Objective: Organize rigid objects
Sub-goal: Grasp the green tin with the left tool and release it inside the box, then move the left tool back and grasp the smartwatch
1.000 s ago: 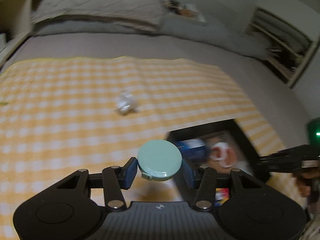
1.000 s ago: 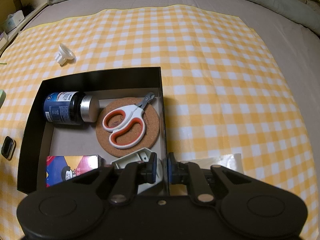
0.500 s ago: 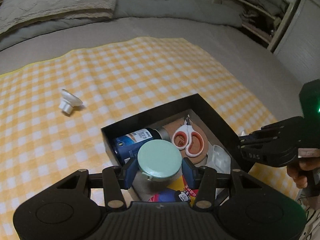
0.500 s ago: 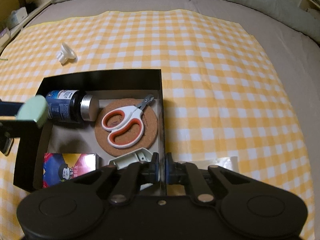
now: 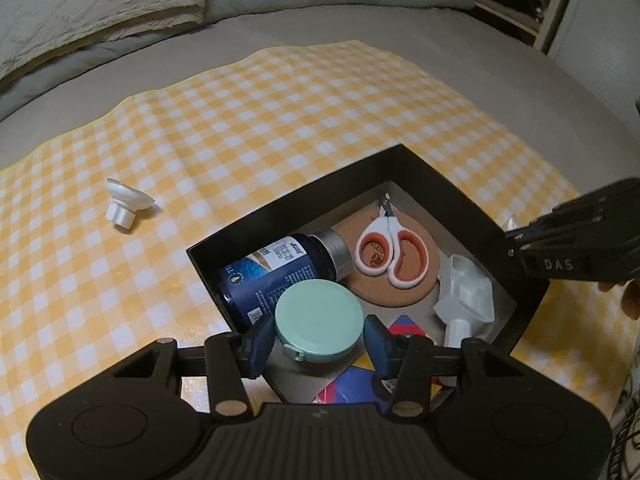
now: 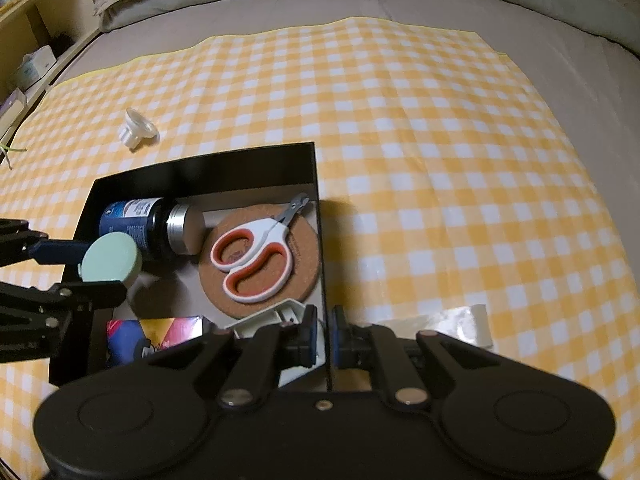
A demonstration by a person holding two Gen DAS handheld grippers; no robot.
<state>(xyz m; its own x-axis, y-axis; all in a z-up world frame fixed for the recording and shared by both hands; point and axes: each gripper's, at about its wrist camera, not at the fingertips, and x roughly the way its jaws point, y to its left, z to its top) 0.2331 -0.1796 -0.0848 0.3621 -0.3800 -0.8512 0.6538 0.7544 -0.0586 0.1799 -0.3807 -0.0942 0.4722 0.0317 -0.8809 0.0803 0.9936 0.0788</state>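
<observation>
My left gripper (image 5: pixel 318 340) is shut on a round mint-green tape measure (image 5: pixel 319 322) and holds it over the near left part of the black box (image 5: pixel 304 196); it also shows in the right wrist view (image 6: pixel 110 258). My right gripper (image 6: pixel 325 330) is shut on the box wall (image 6: pixel 322 264) at its near right side. Inside lie a dark blue bottle (image 5: pixel 280 270), orange-white scissors (image 5: pixel 390 254) on a cork coaster (image 6: pixel 302 256), a white plastic piece (image 5: pixel 466 300) and a colourful packet (image 6: pixel 156 332). A white suction cup (image 5: pixel 126 204) lies on the cloth left of the box.
The box sits on a yellow checked cloth (image 6: pixel 440 160) spread over a grey bed. Pillows (image 5: pixel 100 8) lie at the far edge. Shelves (image 6: pixel 28 60) stand far left. A clear tape strip (image 6: pixel 460 322) lies on the cloth right of my right gripper.
My left gripper has carried the tape measure from above the cloth to over the box and lowered it toward the inside. My right gripper has kept its hold on the box wall.
</observation>
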